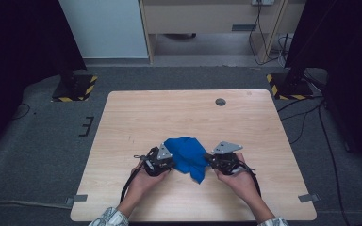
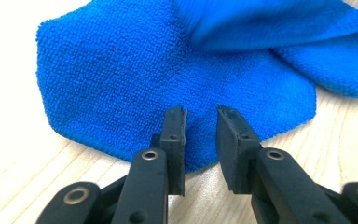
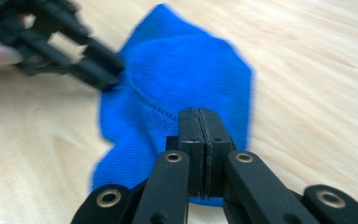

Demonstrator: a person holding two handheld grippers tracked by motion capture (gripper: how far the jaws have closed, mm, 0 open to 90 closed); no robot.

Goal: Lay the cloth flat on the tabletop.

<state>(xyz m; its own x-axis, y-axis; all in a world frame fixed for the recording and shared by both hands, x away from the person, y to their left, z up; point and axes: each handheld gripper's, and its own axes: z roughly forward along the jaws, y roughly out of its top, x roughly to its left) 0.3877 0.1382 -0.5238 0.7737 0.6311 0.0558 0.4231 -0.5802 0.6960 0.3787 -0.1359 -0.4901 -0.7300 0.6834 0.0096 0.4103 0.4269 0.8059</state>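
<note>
Blue cloth [image 1: 187, 153] on table [image 1: 136, 113]. Right gripper [image 3: 199, 122] clamped on cloth edge; left gripper [image 2: 200, 122] at opposite edge, jaws apart, gripping nothing.

Blue cloth [image 1: 186, 153], crumpled w/ folds, on table; edge betw. left fingers [image 2: 175, 135], other edge pinched by right fingers [image 3: 191, 135].

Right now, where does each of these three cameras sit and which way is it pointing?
High view: fixed above the person's side, looking forward and down on the table; forearms, left gripper and right gripper show.
Left gripper view: rides the left gripper, looking along its slightly parted jaws at the blue cloth.
Right gripper view: rides the right gripper, jaws shut on the cloth's edge.
Shared: all three show the blue cloth.
</note>
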